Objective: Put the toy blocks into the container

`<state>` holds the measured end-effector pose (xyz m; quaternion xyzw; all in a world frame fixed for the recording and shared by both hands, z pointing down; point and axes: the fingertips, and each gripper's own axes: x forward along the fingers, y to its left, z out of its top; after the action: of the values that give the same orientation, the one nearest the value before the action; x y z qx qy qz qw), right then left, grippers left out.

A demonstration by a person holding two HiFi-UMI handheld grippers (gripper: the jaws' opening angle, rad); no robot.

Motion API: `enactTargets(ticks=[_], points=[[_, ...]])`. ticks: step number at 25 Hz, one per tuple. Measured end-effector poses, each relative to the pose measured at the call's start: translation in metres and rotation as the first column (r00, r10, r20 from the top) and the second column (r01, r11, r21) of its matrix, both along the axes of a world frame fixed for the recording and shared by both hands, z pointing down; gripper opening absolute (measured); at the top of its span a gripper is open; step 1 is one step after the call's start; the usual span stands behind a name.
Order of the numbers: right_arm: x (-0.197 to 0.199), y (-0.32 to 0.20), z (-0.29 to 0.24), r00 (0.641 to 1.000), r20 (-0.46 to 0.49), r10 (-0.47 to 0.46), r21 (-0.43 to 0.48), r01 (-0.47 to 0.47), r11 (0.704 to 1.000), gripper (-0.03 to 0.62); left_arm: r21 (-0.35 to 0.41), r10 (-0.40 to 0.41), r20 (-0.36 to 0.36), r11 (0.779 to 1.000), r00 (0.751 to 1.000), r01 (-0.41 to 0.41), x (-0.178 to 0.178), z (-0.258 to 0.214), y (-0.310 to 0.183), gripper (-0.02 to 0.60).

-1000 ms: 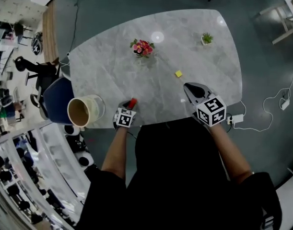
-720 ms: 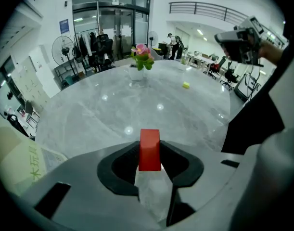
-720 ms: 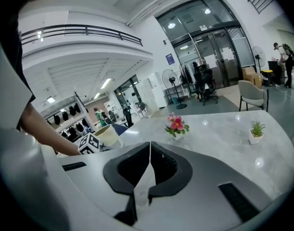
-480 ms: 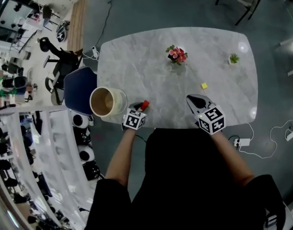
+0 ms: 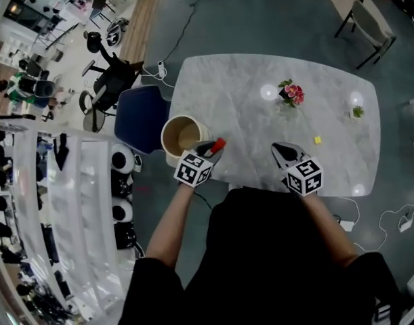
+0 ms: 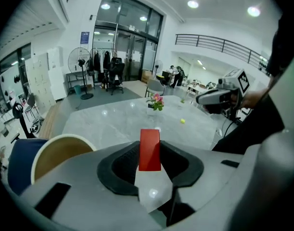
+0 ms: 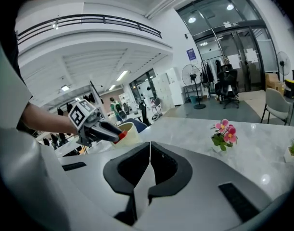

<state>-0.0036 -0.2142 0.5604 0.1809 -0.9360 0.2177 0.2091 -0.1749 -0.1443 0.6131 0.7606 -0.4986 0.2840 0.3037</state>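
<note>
My left gripper (image 5: 215,145) is shut on a red block (image 5: 218,143), held in the air just right of the cream round container (image 5: 183,135) at the table's near left corner. In the left gripper view the red block (image 6: 149,149) stands upright between the jaws, with the container (image 6: 60,154) low at the left. My right gripper (image 5: 282,153) is shut and empty above the table's near edge. Its jaws meet in the right gripper view, which also shows the left gripper (image 7: 119,136) by the container (image 7: 130,133). A small yellow block (image 5: 318,140) lies on the table to the right.
A marble table (image 5: 247,93) carries a pink flower pot (image 5: 291,93) and a small green plant (image 5: 357,112). A blue chair (image 5: 141,117) stands by the table's left end. Shelving (image 5: 64,208) runs along the left. A cable and plug strip (image 5: 347,223) lie on the floor at the right.
The left gripper has lifted the red block off the table and carried it up beside the container's rim. The right gripper has drifted sideways, staying shut. The head view has swung, shifting the table rightwards.
</note>
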Motion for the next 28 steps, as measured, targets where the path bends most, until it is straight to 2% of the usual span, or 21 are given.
enactTargets(ticks=[6,13,18,23,26,28], points=[[-0.054,0.028,-0.003,1.0,-0.018,-0.024,0.005,0.024,1.0,0.005,0.049,0.002,0.033,0.999,0.999,-0.003,-0.067,-0.042,0.014,0.124],[-0.103,0.041,-0.006,1.0,-0.025,-0.013,0.024,0.014,1.0,0.005,0.045,-0.032,0.053,0.999,0.998,0.029,-0.145,-0.042,0.022,0.124],[-0.127,0.053,0.001,0.999,-0.039,0.004,0.029,-0.003,1.0,0.005,0.012,0.044,0.097,0.999,0.994,-0.045,-0.169,-0.02,0.024,0.124],[-0.127,0.048,0.007,0.997,-0.051,0.065,0.037,-0.063,0.997,0.005,-0.037,0.117,0.12,0.993,0.986,-0.113,-0.176,0.012,0.012,0.125],[-0.12,0.043,0.005,0.991,-0.052,0.121,0.046,-0.118,0.992,0.005,-0.087,0.179,0.164,0.982,0.97,-0.167,-0.181,0.034,0.007,0.126],[-0.111,0.041,0.006,0.986,-0.062,0.157,0.048,-0.155,0.987,0.005,-0.113,0.236,0.212,0.97,0.948,-0.216,-0.183,0.046,0.007,0.126]])
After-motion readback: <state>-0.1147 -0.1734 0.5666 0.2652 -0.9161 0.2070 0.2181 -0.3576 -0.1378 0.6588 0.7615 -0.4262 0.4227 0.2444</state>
